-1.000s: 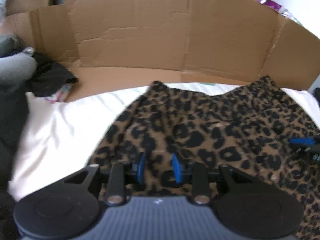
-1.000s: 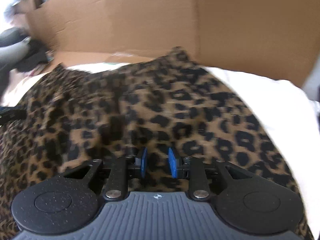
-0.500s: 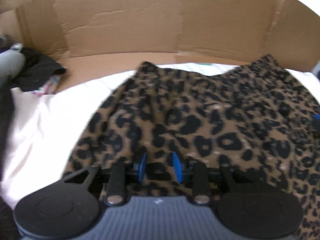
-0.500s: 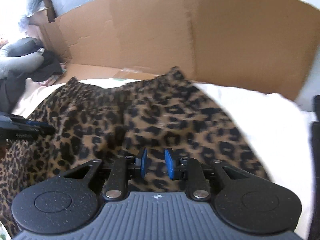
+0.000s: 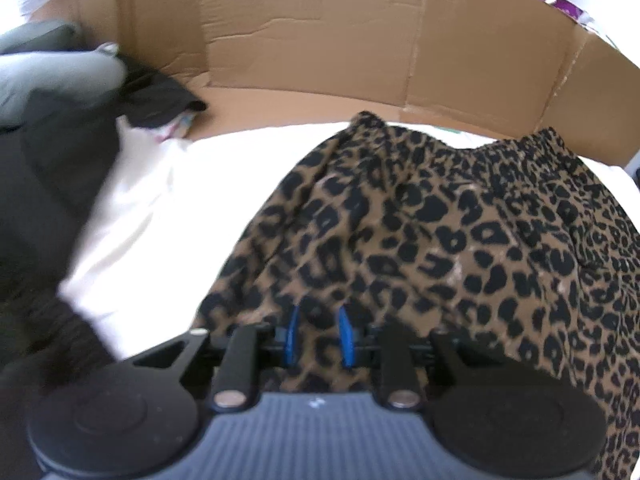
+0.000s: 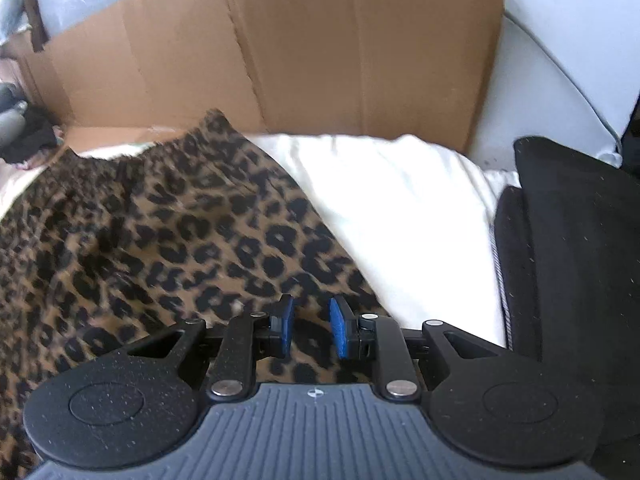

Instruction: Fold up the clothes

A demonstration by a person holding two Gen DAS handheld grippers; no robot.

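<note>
A leopard-print garment (image 5: 460, 232) lies spread flat on a white sheet (image 5: 152, 208), its gathered waistband toward the cardboard at the back. It also shows in the right wrist view (image 6: 180, 232). My left gripper (image 5: 319, 336) hangs over the garment's near left edge, its blue pads apart, with cloth showing in the gap. My right gripper (image 6: 310, 330) hangs over the near right edge, pads apart in the same way. Neither gripper clearly pinches the fabric.
A flattened cardboard wall (image 5: 320, 40) stands behind the sheet. Dark and grey clothes (image 5: 60, 120) are piled at the left. A black cushion or bag (image 6: 572, 248) sits at the right beside the sheet (image 6: 400, 208).
The left view has swung left, showing more sheet and the clothes pile. The right view has swung right, bringing the black object into sight. The garment lies as before.
</note>
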